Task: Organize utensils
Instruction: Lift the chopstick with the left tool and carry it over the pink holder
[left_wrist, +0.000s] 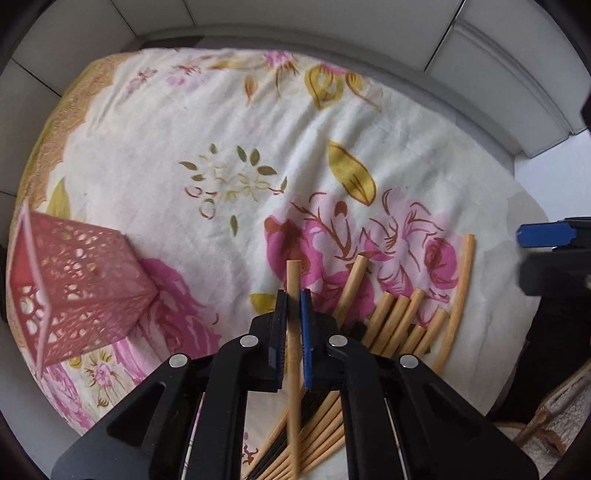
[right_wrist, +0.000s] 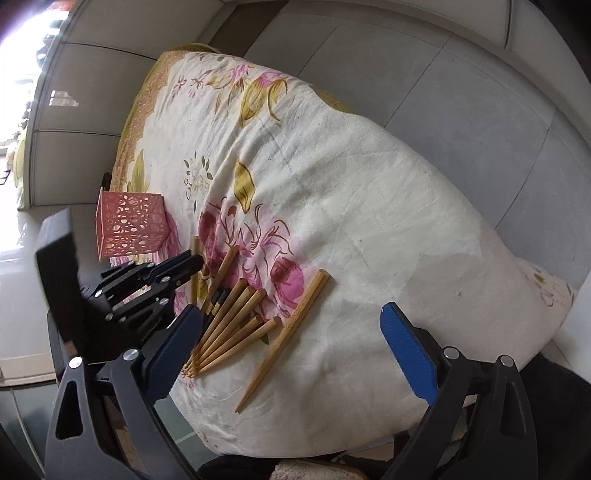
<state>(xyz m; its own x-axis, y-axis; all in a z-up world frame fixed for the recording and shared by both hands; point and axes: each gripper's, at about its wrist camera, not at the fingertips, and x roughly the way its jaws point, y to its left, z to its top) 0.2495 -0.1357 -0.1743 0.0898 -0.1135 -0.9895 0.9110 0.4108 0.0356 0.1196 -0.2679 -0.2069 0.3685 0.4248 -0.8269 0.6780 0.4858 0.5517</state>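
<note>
Left wrist view: the left tongs (left_wrist: 294, 295) are clamped on one wooden chopstick (left_wrist: 293, 280), its long axis running up between the pads. One pink lattice holder (left_wrist: 79, 284) stands to the left on the flowered cloth (left_wrist: 221, 122).

Right wrist view: the right tongs (right_wrist: 291, 350) gape wide, holding nothing. About eight loose chopsticks (right_wrist: 229, 325) fan out on the surface, tips toward the camera, one lying apart (right_wrist: 284, 339).

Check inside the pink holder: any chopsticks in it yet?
None show through the pink holder's cut-out walls or above its rim. Its floor is hidden. One chopstick is clamped in the left gripper.
</note>
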